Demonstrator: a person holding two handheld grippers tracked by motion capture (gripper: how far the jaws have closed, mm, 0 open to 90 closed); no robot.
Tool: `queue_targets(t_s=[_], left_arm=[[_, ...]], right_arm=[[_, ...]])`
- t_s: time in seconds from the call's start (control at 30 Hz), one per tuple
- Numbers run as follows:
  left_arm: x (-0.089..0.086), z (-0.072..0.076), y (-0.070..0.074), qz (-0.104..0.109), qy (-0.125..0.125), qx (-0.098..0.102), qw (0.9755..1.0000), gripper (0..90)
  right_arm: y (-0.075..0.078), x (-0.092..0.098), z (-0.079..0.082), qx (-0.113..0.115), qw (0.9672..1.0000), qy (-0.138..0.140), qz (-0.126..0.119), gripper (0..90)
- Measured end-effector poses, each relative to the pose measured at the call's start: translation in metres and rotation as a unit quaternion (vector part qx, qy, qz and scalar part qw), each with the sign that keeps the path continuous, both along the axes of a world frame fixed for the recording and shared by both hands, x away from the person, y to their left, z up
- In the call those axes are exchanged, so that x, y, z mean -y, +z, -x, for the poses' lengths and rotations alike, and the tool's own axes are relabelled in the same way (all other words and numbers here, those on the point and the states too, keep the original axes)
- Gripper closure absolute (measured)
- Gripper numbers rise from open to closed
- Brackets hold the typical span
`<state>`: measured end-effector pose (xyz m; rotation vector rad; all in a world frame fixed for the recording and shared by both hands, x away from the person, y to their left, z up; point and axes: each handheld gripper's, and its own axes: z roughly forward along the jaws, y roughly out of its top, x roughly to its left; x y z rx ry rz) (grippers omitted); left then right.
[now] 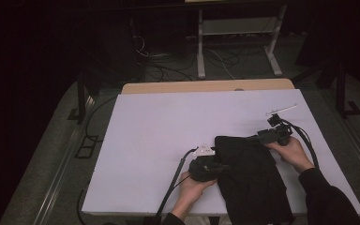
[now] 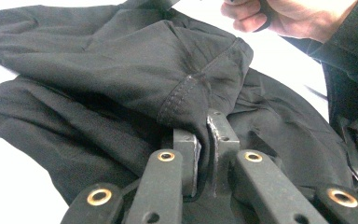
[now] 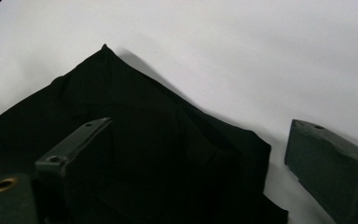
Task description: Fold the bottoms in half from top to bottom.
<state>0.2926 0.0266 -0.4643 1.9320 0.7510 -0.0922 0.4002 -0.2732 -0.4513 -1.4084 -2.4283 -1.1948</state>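
Left gripper view: left gripper [image 2: 204,140] pinches soft black cloth [image 2: 121,70] (stitched hem); right gripper [image 3: 191,154] spread

White table [image 1: 159,136] lies open left of the black garment [image 1: 251,180].

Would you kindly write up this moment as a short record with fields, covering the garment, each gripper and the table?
garment: black garment, crumpled, lying at the near right of the table, its lower end reaching the near edge
left gripper: left gripper, jaws shut on a stitched hem of the garment
right gripper: right gripper, jaws wide apart over the garment's far edge, nothing pinched between them
table: white table
other item: small white rod lying near the far right corner, apart from the garment
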Motion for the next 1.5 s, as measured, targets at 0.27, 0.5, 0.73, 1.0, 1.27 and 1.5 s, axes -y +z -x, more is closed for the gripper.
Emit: queue_targets(t_s=[0.27, 0.5, 0.73, 1.0, 1.27, 1.5], left_arm=[[0.000, 0.000, 0.000, -0.002, 0.000, 0.002, 1.0000, 83.1], [0.001, 0.000, -0.001, -0.002, 0.000, 0.003, 1.0000, 83.1], [0.002, 0.001, -0.001, -0.002, 0.000, 0.002, 1.0000, 83.1], [0.002, 0.001, -0.001, -0.003, 0.000, 0.004, 1.0000, 83.1], [0.002, 0.000, 0.000, -0.004, 0.003, 0.003, 1.0000, 83.1], [0.004, 0.001, -0.001, -0.003, 0.001, -0.001, 1.0000, 82.7]], right_arm=[[-0.002, 0.000, 0.002, 0.007, 1.0000, 0.004, -0.003, 25.5], [-0.002, -0.001, 0.003, 0.024, 0.9996, 0.003, 0.018, 45.7], [-0.002, -0.003, 0.004, 0.038, 0.9986, 0.001, 0.037, 69.3], [0.005, -0.005, 0.008, 0.050, 0.9980, 0.009, 0.036, 82.4], [0.017, 0.002, 0.011, 0.050, 0.9987, -0.002, -0.011, 82.8], [0.030, 0.008, 0.018, 0.040, 0.9967, -0.018, -0.068, 82.9]])
